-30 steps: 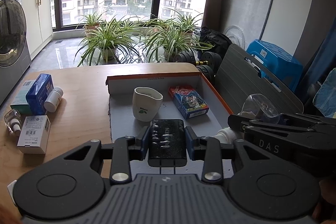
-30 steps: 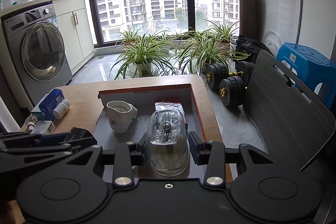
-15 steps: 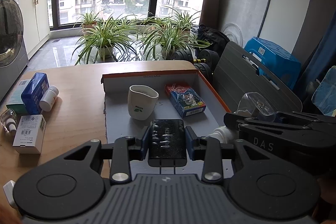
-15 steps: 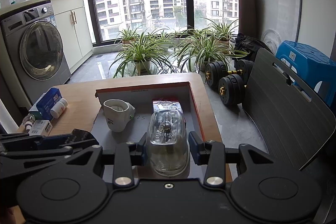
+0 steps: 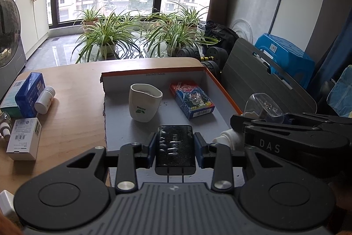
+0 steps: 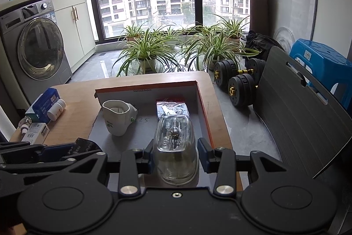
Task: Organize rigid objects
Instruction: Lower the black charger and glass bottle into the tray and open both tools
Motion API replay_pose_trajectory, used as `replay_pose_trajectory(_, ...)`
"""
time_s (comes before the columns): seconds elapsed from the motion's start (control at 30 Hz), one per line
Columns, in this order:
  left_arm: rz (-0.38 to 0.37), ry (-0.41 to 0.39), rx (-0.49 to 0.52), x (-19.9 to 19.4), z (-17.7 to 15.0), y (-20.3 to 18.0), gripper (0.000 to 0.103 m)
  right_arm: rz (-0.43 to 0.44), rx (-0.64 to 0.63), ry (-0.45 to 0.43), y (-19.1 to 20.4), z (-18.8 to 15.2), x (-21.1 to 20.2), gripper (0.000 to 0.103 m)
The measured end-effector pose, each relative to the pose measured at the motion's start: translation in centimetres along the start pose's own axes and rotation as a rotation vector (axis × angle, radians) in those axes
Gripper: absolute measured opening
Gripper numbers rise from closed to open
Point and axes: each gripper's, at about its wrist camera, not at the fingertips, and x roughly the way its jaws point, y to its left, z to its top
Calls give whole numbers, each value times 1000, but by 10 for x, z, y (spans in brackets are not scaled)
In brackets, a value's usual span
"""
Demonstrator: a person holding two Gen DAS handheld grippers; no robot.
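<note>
My left gripper (image 5: 175,147) is shut on a black charger plug (image 5: 175,148), held above the near part of an orange-rimmed cardboard tray (image 5: 154,70). My right gripper (image 6: 175,154) is shut on a clear glass bottle (image 6: 175,147) over the tray's near right side (image 6: 203,111). Inside the tray stand a white mug (image 5: 144,105) and a blue and red card box (image 5: 191,99). The right gripper with its bottle (image 5: 263,106) shows at the right of the left wrist view. In the right wrist view the left gripper (image 6: 72,150) shows at lower left.
Left of the tray, on the wooden table (image 5: 72,107), lie a blue box (image 5: 29,94), a white pill bottle (image 5: 45,96), a small white carton (image 5: 24,139) and a small glass vial (image 5: 4,122). Dumbbells (image 6: 238,83), a grey chair back (image 6: 292,109) and potted plants (image 6: 146,52) surround the table.
</note>
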Motion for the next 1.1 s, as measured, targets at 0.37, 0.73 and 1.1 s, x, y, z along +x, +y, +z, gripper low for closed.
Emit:
replay_pose_trajectory(0.37,-2,33,-7,19,1,2,36,-4,-57,67,4,12,29,48)
replay_pose_trajectory(0.73,-19,75,-24,45,8,3,37,29,-43,29,-4,38,47,70)
replay_pose_trajectory(1.1,-26,38,-64,30,15,11,75,-3,38,-132,-26,27,-4,86)
